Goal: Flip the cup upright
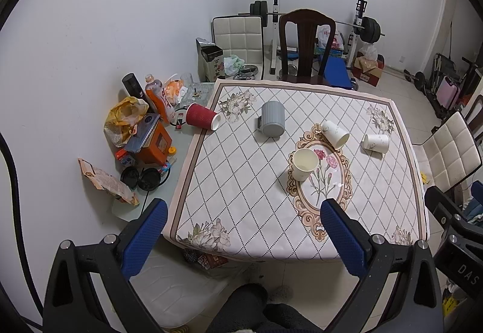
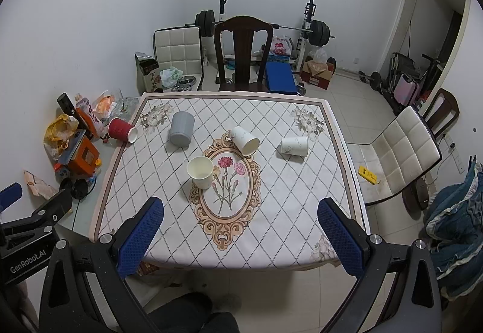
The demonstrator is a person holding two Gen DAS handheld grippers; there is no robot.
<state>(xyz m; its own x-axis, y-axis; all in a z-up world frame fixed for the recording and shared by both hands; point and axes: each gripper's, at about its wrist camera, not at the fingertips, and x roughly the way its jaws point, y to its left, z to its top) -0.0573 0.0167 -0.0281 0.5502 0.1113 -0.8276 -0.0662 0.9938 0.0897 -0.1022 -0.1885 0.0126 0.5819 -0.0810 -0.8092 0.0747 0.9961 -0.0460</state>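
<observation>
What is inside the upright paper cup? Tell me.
The upright paper cup on the tablecloth shows a bare cream inner wall and nothing sticking out. Its near wall hides part of the bottom, so something small lying there cannot be ruled out.

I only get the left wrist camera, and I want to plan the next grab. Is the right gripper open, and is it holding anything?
Observer: The right gripper is open, with nothing between its fingers.
Operator: Which cup does it line up with?
Observer: In its own view, the upright cream cup stands a little left of its midline. The tipped white cup lies almost on the midline, farther back.
Operator: Is there anything off to its right that I can't see?
Observer: There is an open doorway in the right wall, well away from the cups.
</observation>
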